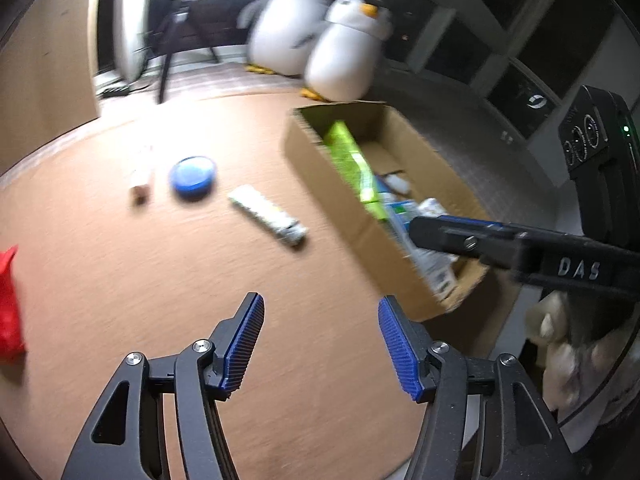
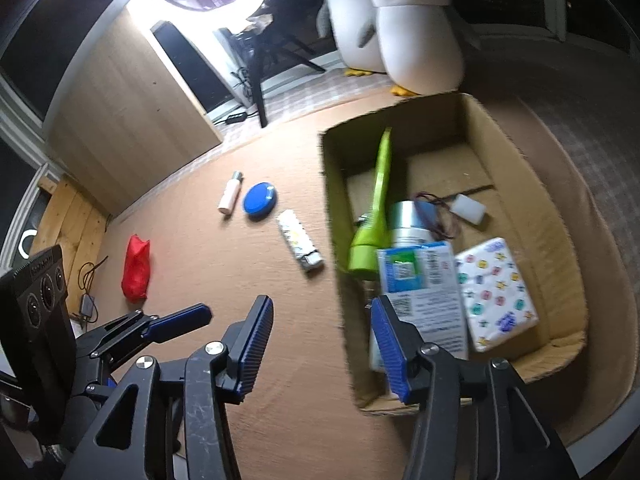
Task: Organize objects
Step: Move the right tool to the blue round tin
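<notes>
An open cardboard box (image 2: pixel 560 216) (image 1: pixel 320 184) stands on the brown table and holds a green tube (image 2: pixel 376 216), a blue-white pack (image 2: pixel 420 280), a patterned tissue pack (image 2: pixel 496 292), a silver can and a white block. On the table to its left lie a white tube (image 2: pixel 300 246) (image 1: pixel 266 214), a blue round tin (image 2: pixel 260 198) (image 1: pixel 193 176), a small pink bottle (image 2: pixel 230 196) (image 1: pixel 141 178) and a red pouch (image 2: pixel 136 268) (image 1: pixel 8 304). My left gripper (image 1: pixel 320 340) is open and empty above the table. My right gripper (image 2: pixel 320 344) is open and empty over the box's near left wall.
Two plush penguins (image 2: pixel 400 28) stand behind the box. A wooden cabinet (image 2: pixel 120 120) and a ring light stand at the back left. The table's round edge runs close on the right (image 2: pixel 600 432). Each gripper shows in the other's view (image 1: pixel 520 248) (image 2: pixel 120 336).
</notes>
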A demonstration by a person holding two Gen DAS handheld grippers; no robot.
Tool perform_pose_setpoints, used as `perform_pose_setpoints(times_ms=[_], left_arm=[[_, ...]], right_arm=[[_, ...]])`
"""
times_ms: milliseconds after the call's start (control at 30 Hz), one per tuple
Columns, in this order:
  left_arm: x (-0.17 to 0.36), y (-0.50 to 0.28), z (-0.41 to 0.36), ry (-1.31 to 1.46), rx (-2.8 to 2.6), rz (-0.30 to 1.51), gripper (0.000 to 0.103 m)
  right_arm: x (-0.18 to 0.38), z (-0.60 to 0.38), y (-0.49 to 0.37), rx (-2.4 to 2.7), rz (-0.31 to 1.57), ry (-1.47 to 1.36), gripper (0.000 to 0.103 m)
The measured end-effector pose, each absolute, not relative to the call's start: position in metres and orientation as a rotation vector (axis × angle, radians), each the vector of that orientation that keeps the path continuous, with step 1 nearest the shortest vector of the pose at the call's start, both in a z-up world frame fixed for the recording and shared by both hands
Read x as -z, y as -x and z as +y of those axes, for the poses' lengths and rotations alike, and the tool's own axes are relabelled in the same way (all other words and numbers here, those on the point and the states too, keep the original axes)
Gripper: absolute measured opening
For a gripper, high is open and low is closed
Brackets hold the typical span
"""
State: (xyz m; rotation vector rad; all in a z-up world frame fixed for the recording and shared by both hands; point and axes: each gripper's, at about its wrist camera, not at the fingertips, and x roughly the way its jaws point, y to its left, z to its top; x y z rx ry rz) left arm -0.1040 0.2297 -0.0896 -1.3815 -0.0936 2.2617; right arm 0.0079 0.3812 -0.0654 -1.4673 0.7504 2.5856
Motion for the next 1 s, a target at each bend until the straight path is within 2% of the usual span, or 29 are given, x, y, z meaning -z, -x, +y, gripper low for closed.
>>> perform_pose_setpoints(times_ms=[300, 733, 1000], left_arm=[[0.091, 0.088, 0.156, 1.438, -2.383, -0.122, 0.064], [0.083, 0.071, 0.093, 1.461, -2.497, -0.125, 0.079], [0.098, 0.077, 0.061, 1.521, -2.517, -0.188, 0.080]], right_arm=[[0.067, 0.340, 0.023, -2.638, 0.725, 1.524, 0.052], [0.074, 0.292, 0.079, -2.684, 0.595, 1.590, 0.061], [0.095, 0.299, 0.122, -2.646, 0.534, 1.624, 0.061]])
